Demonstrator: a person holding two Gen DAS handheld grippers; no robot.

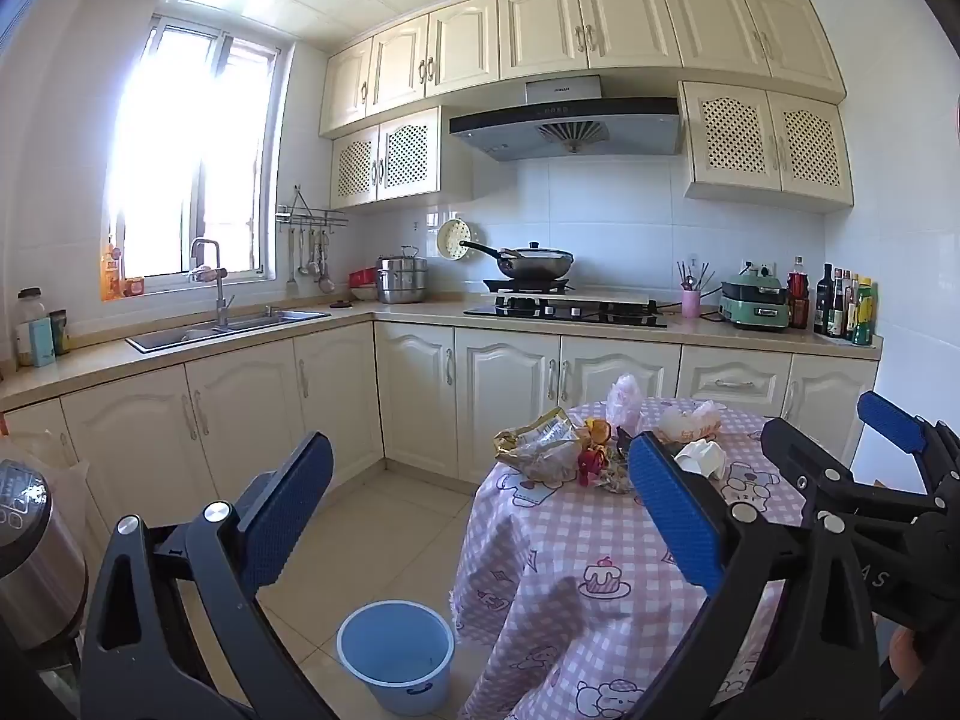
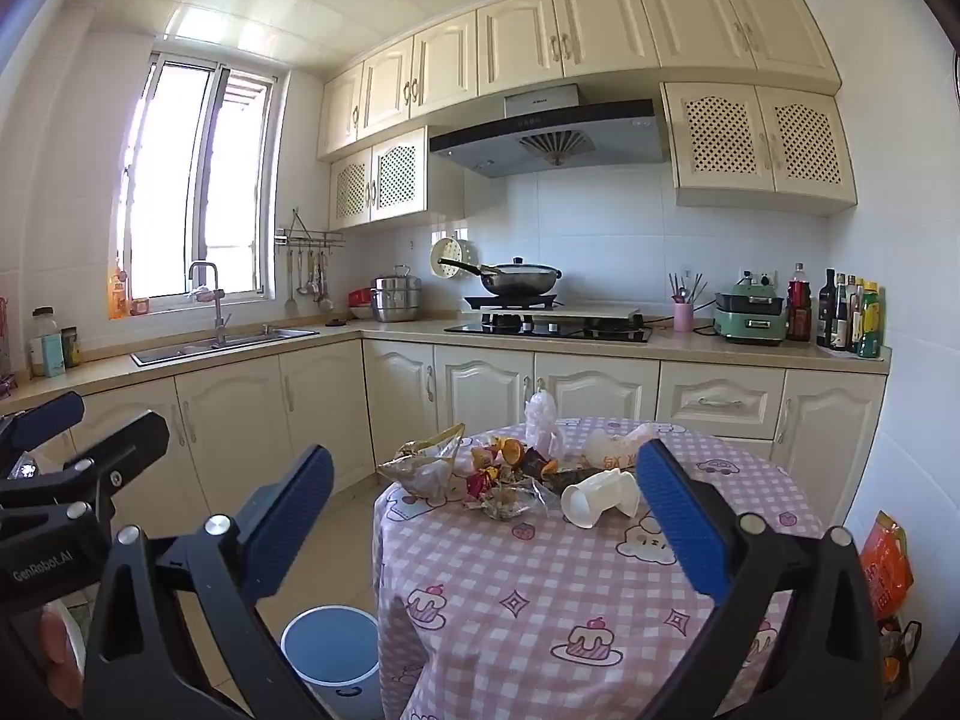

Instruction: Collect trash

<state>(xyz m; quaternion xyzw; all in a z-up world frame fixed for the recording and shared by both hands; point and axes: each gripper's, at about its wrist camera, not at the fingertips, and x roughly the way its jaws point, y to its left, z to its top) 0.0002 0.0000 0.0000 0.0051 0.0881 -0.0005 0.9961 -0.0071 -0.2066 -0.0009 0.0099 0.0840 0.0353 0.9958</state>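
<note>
- Trash heap [image 2: 504, 474] piled on far side of round table [image 2: 540, 570]: wrappers, peels, white paper cups [image 2: 600, 495] lying loose.
- Likely to scatter or roll off table edge if nudged carelessly.
- Blue bucket [image 2: 330, 645] on floor beside table, left of heap; easily missed when dropping.
- Left gripper [image 1: 480, 516] and right gripper [image 2: 486, 516] both spread wide, pinching nothing, short of heap.
- Thin wrappers apt to slip.

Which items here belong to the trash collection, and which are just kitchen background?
Job:
crumpled paper cups
snack wrappers
fruit peels
plastic bags
blue bin

Background:
wok
steamer pot
sauce bottles
green cooker
sink
</note>
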